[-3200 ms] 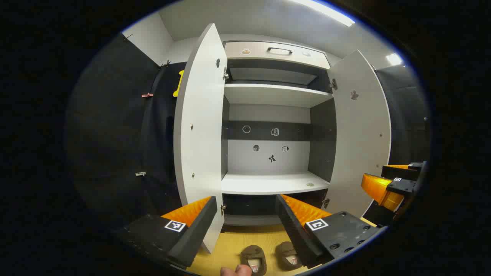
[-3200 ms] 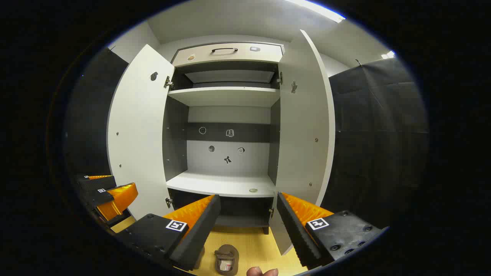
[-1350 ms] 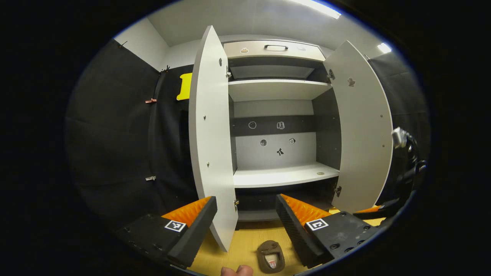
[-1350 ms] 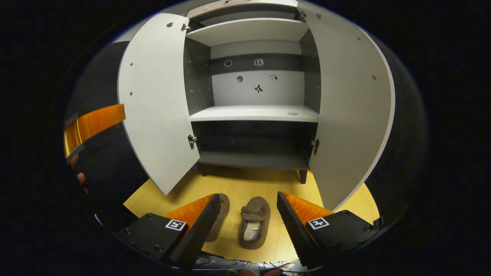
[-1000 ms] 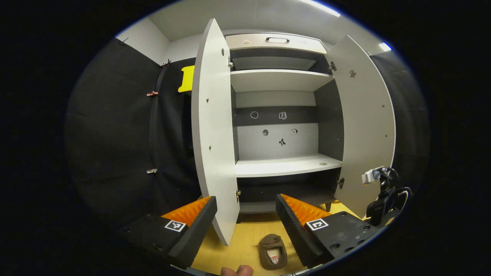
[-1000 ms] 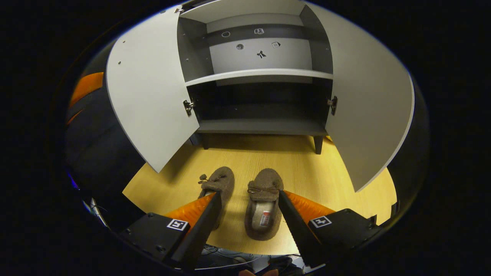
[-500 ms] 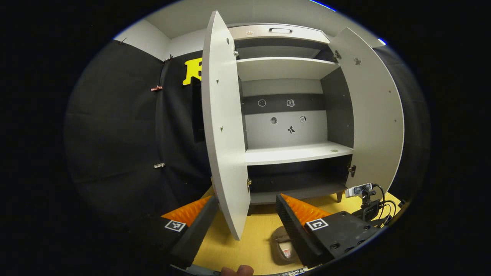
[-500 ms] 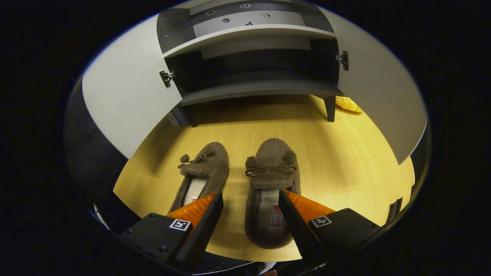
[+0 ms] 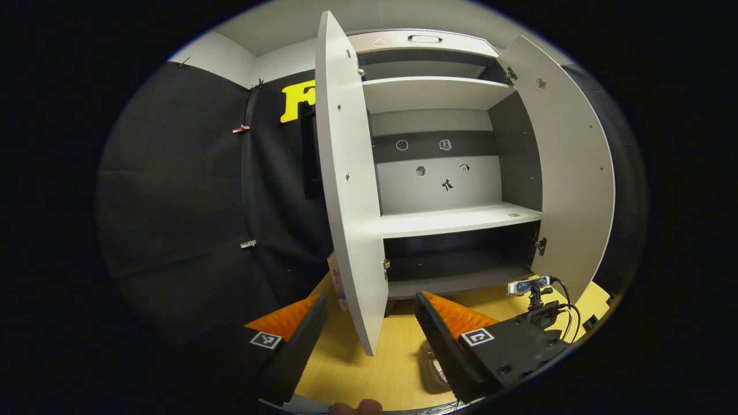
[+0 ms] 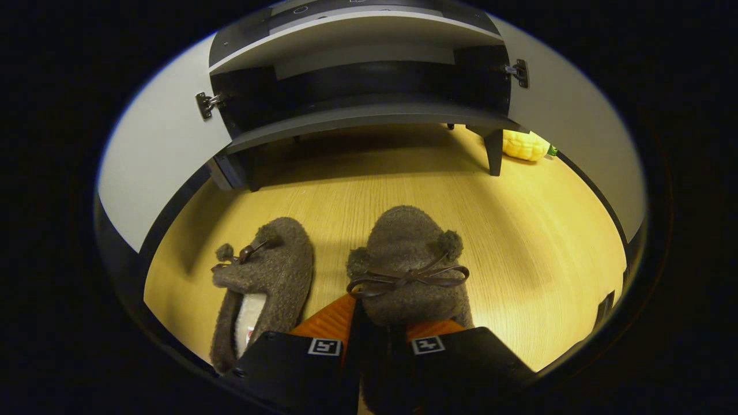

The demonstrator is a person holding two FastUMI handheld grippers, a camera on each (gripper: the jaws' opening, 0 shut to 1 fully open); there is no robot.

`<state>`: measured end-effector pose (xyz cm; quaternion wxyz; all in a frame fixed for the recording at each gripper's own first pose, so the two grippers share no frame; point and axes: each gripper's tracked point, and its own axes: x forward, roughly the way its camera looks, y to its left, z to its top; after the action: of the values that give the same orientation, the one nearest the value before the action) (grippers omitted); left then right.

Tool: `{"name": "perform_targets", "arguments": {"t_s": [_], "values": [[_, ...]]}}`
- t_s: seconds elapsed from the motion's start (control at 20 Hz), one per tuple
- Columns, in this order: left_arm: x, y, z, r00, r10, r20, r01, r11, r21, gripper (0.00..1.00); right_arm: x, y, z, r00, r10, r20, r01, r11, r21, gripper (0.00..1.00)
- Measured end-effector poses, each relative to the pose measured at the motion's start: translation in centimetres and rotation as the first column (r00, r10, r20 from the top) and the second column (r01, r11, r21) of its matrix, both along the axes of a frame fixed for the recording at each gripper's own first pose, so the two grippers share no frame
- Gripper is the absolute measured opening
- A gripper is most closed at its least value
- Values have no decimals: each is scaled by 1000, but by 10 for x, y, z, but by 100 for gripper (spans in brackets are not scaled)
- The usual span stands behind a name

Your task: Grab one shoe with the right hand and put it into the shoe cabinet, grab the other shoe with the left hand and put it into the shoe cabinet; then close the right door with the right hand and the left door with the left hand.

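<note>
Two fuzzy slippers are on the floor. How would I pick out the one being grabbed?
Start at the open shoe cabinet and come forward over the yellow wooden floor. Two brown slippers lie side by side; the held slipper is the right one, its heel pinched by the right tool, while the other slipper lies untouched.

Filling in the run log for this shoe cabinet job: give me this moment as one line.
stage: first grasp | right tongs: shut on right slipper | left tongs: open, idle | left slipper: on floor | cabinet doors: open

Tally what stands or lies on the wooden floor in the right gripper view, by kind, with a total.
Brown slippers: 2, the right one and the left one
Shoe cabinet: 1
Yellow object behind the cabinet leg: 1
Total: 4
</note>
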<state>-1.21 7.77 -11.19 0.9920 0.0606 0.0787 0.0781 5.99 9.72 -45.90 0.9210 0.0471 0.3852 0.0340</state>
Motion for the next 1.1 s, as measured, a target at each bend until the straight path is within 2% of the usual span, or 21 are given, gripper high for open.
{"name": "perform_targets", "arguments": {"t_s": [0.1,0.15,0.35,0.5,0.85,1.1], "values": [[0,0,-3,1000,2,-6,-2,1000,0,96,5,1,2,999,19,47,-18,999,-29,22],[0,1,-5,1000,3,-9,-3,1000,0,96,0,-2,9,998,28,58,-25,999,-42,11],[0,-1,-6,1000,2,-8,-2,1000,-12,96,-2,-8,22,998,23,65,-21,1000,-22,11],[1,-3,-4,1000,-1,-7,1,1000,-17,96,-3,-17,50,996,13,84,-14,1000,10,11],[7,-17,4,999,-32,11,32,999,-28,96,12,-35,169,982,-1,190,-15,996,84,11],[11,-34,8,997,-72,18,73,996,-58,96,36,-38,254,965,13,263,-44,993,110,11]]}}
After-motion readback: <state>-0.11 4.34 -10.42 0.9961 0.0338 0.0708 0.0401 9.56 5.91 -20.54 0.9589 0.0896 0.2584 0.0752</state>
